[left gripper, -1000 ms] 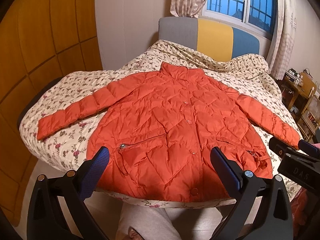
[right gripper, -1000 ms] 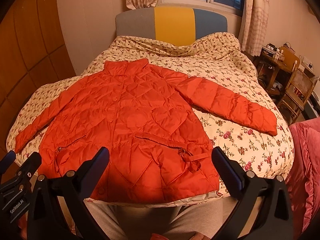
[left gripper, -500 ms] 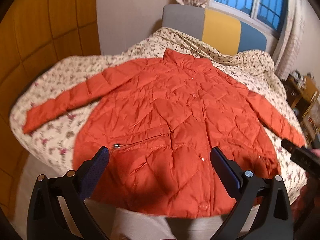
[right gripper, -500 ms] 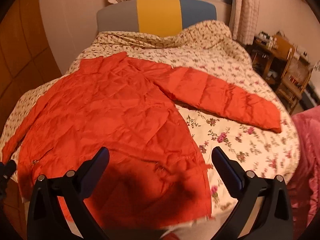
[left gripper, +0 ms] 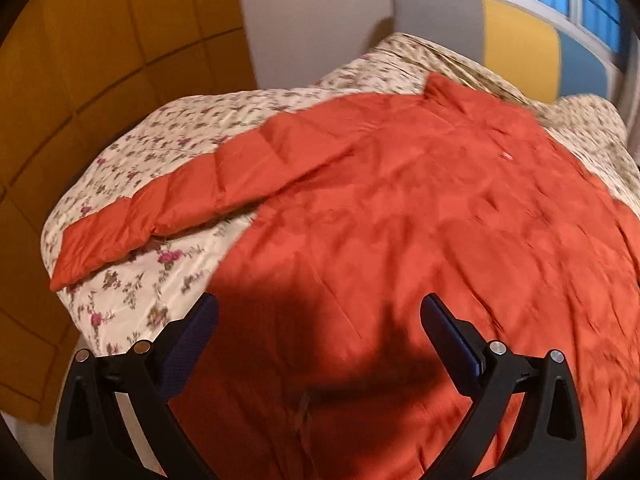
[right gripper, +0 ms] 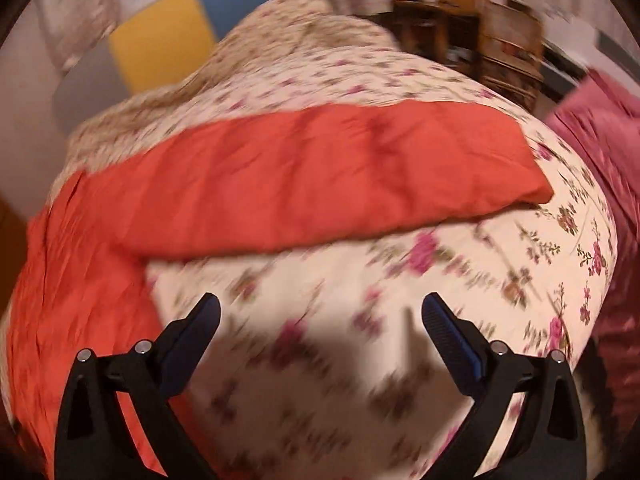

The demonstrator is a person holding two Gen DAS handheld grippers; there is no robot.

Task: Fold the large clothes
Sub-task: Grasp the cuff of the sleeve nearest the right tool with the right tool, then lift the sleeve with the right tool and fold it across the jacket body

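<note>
Bed (left gripper: 132,288) under cream floral quilt (right gripper: 460,280), orange puffer jacket (left gripper: 420,220) spread flat across the quilt, sleeves (right gripper: 320,176) flung outward from the jacket body, collar toward the headboard (left gripper: 516,52)

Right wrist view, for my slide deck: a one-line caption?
Open right gripper above the floral bedspread, facing the orange jacket's outstretched sleeve.

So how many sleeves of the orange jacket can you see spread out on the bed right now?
2. One sleeve stretches out to the left in the left wrist view; the other sleeve lies across the floral bedspread in the right wrist view. Both lie flat and unfolded.
</note>
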